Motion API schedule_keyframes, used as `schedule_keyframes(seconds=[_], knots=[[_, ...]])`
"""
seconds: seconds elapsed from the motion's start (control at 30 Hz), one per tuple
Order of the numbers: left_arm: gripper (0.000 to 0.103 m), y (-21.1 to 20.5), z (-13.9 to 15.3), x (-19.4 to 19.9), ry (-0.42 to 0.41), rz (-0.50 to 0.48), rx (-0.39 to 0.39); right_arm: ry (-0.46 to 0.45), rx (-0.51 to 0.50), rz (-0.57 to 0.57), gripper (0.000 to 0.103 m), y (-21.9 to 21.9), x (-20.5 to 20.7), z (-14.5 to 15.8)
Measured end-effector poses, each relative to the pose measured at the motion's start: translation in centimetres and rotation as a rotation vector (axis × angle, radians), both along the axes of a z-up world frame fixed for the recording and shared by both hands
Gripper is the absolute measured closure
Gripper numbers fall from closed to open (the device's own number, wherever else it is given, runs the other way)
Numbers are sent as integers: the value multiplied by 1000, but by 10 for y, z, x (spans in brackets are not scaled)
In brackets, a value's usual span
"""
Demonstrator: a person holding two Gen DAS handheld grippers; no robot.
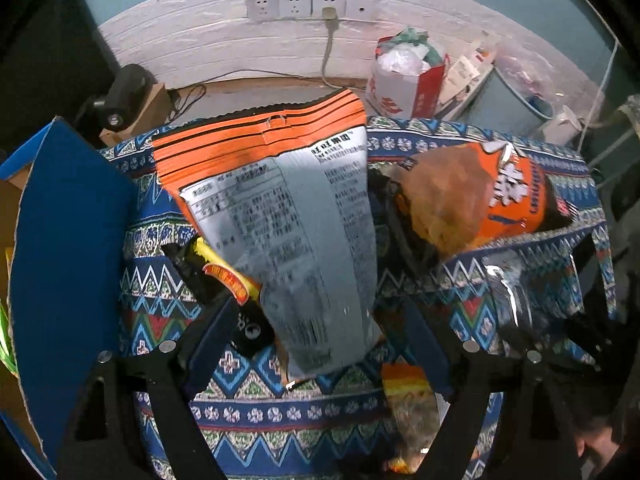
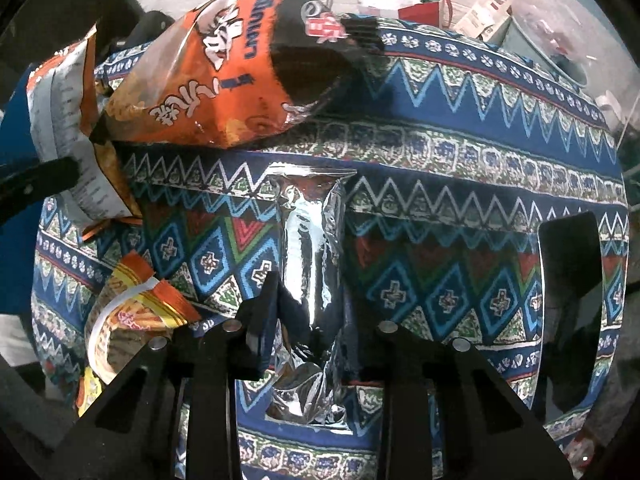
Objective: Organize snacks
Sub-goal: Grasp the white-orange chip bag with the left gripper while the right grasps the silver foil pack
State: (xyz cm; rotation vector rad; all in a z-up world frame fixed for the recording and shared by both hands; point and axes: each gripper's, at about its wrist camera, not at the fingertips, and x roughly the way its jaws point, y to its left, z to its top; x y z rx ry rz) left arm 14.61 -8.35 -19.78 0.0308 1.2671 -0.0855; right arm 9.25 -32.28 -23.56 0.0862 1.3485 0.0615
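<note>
A white-painted wall (image 1: 224,36) carries a row of sockets (image 1: 312,5), one with a plug and grey cable. Below it stands a fabric storage basket (image 1: 256,412) in a blue, red and green geometric pattern, with a cut-out handle (image 2: 570,264) on its right-hand end. A blue cardboard flap (image 1: 68,264) stands just left of the basket, and a red-and-white paper bag (image 1: 404,88) stuffed with plastic sits behind it near the wall.

Left gripper (image 1: 320,344): fingers set wide, either side of the lower end of a grey-backed snack bag (image 1: 296,240) with an orange top seal. The bag stands tilted, inside the basket. Whether the fingers touch it cannot be told.

Right gripper (image 2: 310,320): fingers set narrow, closed on a silver foil packet (image 2: 310,264), which stands upright against the basket's patterned wall.

An orange chip bag (image 2: 236,76) lies across the basket's rim, on its side. A yellow-and-orange snack pack (image 2: 132,320) lies low at the left of the right wrist view, and a black-and-yellow packet (image 1: 224,280) sits beside the grey-backed bag inside the basket.
</note>
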Motion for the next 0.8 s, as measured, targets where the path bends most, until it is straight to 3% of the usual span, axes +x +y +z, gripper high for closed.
schedule_keyframes(seconds=[0.13,0.17,0.27,0.33,0.47,0.8], knots=[[18,-1,-6,4,-15,2,1,7,-12,0,67,2,0,-2],[24,0,-6,4,-19,-3,0,12,-20,5,66,5,1,-3],[54,-1,-8,3,-12,-17,9,-2,-57,31,66,15,-4,-6],[56,1,-8,1,-14,-26,-6,-8,-72,46,75,20,-6,-7],[70,1,0,-7,-30,-55,-11,-9,-65,58,78,28,-6,-7],[72,4,24,-31,-72,-126,8,-76,-70,92,78,47,-21,31]])
